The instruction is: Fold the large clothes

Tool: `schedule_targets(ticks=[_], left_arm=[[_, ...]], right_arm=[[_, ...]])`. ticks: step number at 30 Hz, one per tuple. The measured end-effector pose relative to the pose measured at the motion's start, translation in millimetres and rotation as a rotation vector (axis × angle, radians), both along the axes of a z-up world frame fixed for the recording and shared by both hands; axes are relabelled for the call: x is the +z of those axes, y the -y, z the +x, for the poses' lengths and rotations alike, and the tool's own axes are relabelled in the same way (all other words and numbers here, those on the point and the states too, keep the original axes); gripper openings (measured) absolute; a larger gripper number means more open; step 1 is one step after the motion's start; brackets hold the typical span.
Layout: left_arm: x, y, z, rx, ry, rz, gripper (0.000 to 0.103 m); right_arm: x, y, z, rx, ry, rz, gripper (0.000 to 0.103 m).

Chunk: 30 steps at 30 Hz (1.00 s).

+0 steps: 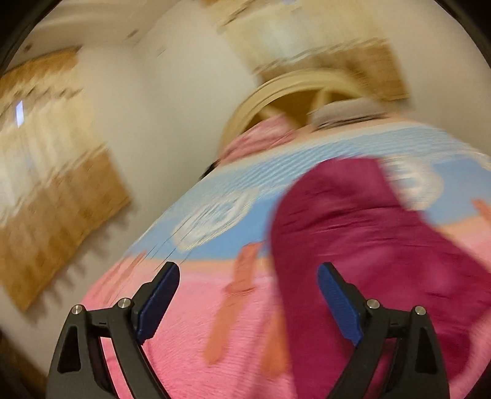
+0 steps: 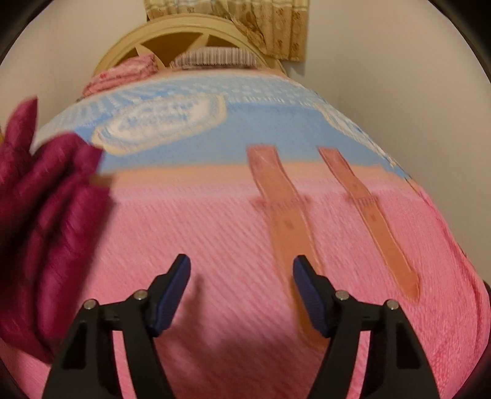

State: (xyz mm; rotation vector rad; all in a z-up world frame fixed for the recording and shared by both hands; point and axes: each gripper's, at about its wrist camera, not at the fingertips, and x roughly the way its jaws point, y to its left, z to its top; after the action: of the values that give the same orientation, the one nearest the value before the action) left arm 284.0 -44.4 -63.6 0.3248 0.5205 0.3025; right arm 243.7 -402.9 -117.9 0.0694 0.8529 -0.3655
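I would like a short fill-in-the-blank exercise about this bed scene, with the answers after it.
1. The garment on the bed is dark ____.
2. Both tongs, left and right, are ____.
3. In the right view, the garment lies to the ____ of the tongs.
4. The headboard has a ____ top.

Answers: red; open; left; curved

A bedroom in somebody's home is what's shown here, pretty clearly. A bed (image 2: 233, 233) is spread with a pink and blue patterned cover, a rounded cream headboard (image 2: 172, 36) is seen at the far end with a striped pillow (image 2: 214, 58) and a folded pink blanket (image 2: 122, 75) propped against it. Patterned beige curtains (image 2: 276, 27) are hung on a plain pale wall (image 2: 383, 61), and more wood-toned furnishings are blurred out in the left wrist view.
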Motion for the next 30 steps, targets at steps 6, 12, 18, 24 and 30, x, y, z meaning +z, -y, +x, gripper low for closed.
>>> schedule_targets(ticks=[6,12,18,24,30], left_arm=[[-26.9,-40.6,74.3,0.193,-0.082,-0.062,0.092],[-43.8,-30.8,101.0,0.198,-0.141,-0.107,0.092],[-47.1,-14.2,90.6,0.113,-0.116,-0.124,0.092],[-54.7,-8.6,107.9,0.102,-0.132,-0.152,0.092],[-69.9,24.1,115.6,0.063,-0.151,-0.058,0.092]], right_arm=[[71.3,-63.5,53.2,0.109,0.097,-0.018,0.070],[111.2,-147.1,114.6,0.216,0.115,-0.005,0.070],[56.7,-181.0,131.2,0.226,0.039,-0.035,0.059],[14.9,-144.2,109.7,0.141,0.030,-0.005,0.058],[-16.1,-109.8,107.9,0.074,0.008,0.077,0.058]])
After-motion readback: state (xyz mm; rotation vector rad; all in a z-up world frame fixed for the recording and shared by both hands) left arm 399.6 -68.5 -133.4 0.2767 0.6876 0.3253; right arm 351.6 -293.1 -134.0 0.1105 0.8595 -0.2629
